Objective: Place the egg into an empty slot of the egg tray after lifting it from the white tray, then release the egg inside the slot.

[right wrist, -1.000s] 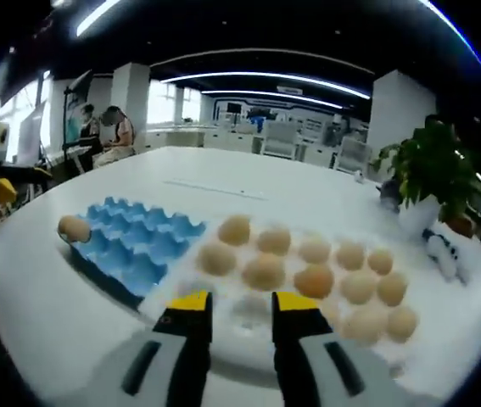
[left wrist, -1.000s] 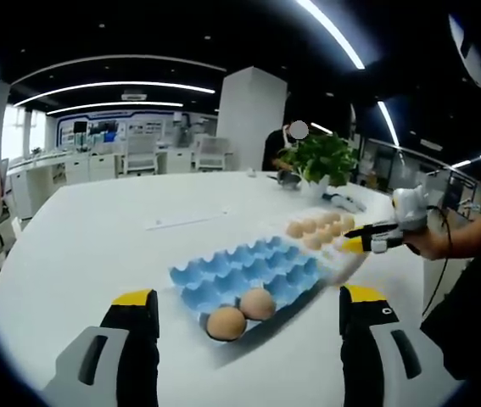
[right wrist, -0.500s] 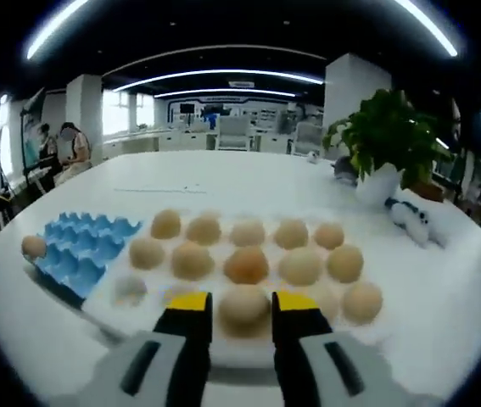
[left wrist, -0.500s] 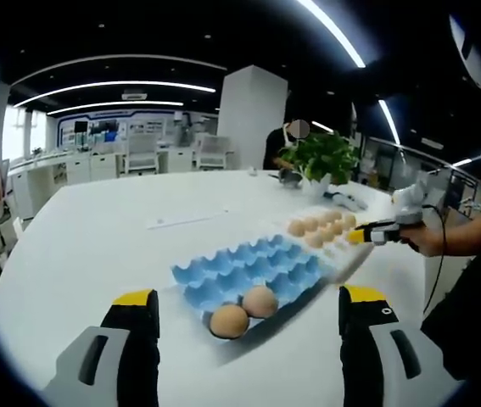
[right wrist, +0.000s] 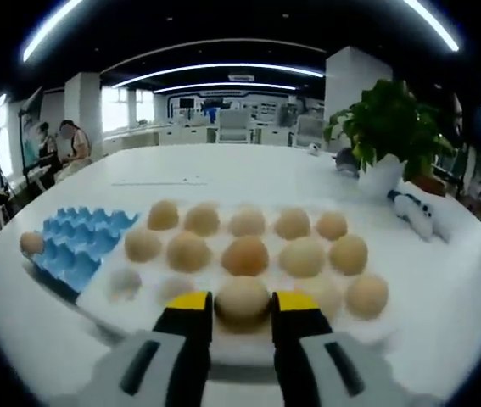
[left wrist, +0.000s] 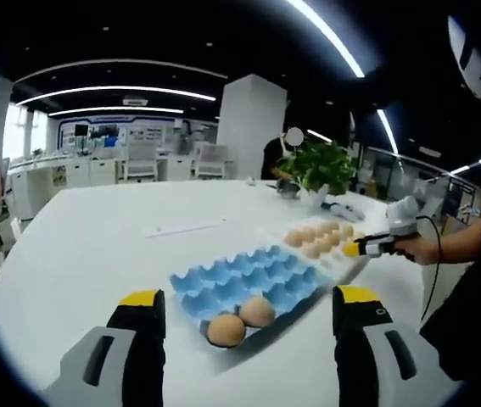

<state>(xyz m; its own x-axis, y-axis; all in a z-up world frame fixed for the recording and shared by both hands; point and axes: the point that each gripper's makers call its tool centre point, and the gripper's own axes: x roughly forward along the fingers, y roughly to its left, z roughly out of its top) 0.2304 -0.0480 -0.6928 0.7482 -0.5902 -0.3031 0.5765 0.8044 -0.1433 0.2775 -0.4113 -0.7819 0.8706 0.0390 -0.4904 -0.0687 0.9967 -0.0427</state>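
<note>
- My right gripper (right wrist: 242, 309) sits low at the near edge of the flat white tray (right wrist: 410, 326), its yellow-tipped jaws narrow around the closest pale tan egg (right wrist: 242, 298). The egg lies between the tips and looks touched on both sides. I judge this the grasp step; it still seems to sit on the tray, so no lift yet.
- I cannot be sure from this fisheye view that the pinch is firm; the tips hide the contact line.
- The white tray carries many more loose tan eggs (right wrist: 246, 254) in rough rows beyond the tips, so I approached from the open near side to avoid knocking neighbours.
- The blue moulded egg tray (right wrist: 79, 242) lies to the left of the right tips, touching or just beside the white tray.
- My left gripper (left wrist: 244, 298) hangs over the table with jaws wide and empty; I read it as parked, out of the way.
- Just ahead of those tips, the blue egg tray (left wrist: 248, 273) holds two brown eggs (left wrist: 240, 320) in its nearest slots; the rest appear empty, so the destination is free.
</note>
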